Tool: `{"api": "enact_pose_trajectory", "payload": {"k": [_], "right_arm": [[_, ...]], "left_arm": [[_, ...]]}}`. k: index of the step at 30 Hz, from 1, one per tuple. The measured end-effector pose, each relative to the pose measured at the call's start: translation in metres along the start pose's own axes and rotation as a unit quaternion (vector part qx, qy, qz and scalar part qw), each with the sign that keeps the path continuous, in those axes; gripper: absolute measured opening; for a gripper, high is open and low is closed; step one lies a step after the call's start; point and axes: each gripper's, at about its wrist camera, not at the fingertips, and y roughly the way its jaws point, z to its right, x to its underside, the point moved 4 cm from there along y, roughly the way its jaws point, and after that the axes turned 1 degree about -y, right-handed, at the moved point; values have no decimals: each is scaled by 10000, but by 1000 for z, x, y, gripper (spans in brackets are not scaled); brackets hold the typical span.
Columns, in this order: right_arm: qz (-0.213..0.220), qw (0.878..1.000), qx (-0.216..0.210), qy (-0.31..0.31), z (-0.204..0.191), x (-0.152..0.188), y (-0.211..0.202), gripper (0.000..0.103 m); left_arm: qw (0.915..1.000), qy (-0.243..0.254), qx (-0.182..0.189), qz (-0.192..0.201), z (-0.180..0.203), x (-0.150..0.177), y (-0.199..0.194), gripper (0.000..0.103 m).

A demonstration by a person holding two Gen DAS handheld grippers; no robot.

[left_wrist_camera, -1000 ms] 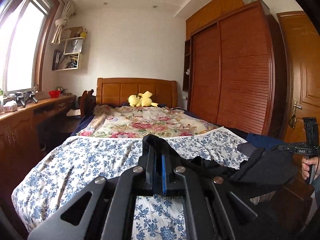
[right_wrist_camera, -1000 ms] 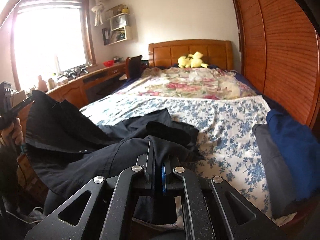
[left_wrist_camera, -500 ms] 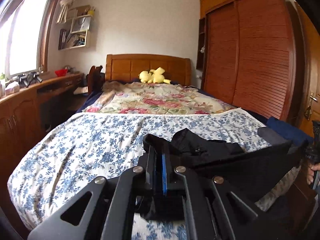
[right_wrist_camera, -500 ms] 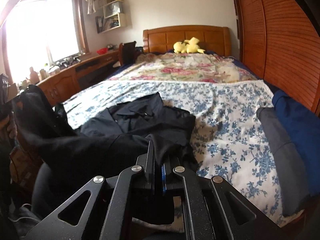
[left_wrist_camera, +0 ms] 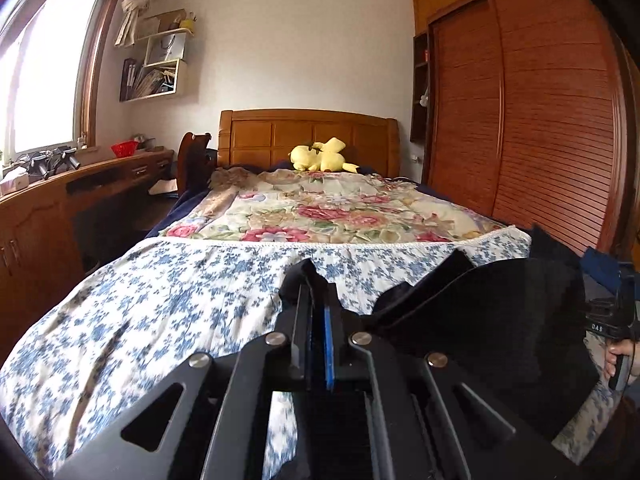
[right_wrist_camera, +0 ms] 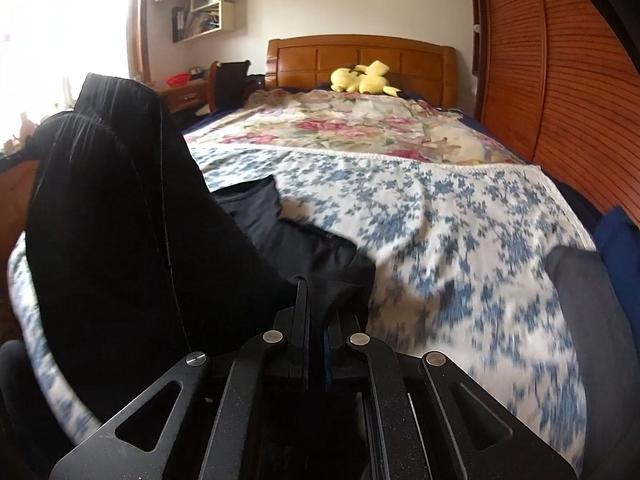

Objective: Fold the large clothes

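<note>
Black soft garment (left_wrist_camera: 500, 320), limp and light, sags at 3 o'clock in left view, edge pinched in closed left gripper (left_wrist_camera: 316, 300); right view: it drapes at 9 o'clock over bed (right_wrist_camera: 440, 216), right gripper (right_wrist_camera: 316, 308) clamped on hem; best held at corners.

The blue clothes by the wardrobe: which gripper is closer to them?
Right. The blue clothes lie just beside the right gripper; the left gripper is farther, across the black garment.
</note>
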Motion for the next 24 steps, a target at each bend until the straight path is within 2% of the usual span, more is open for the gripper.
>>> {"api": "enact_pose_trajectory", "payload": {"k": [4, 8, 15, 24], "right_arm": [[20, 9997, 225, 28, 11, -24, 38, 2], [27, 9994, 348, -6, 21, -46, 71, 2], [-34, 9982, 601, -64, 29, -65, 112, 2], [104, 9937, 1117, -1, 38, -88, 141, 2]], "left_arm": [[9998, -141, 119, -63, -5, 0, 34, 3], [10000, -20, 63, -58, -6, -3, 53, 3], [9998, -96, 136, -71, -13, -2, 65, 3], [9991, 120, 342, -204, 4, 4, 68, 7]]}}
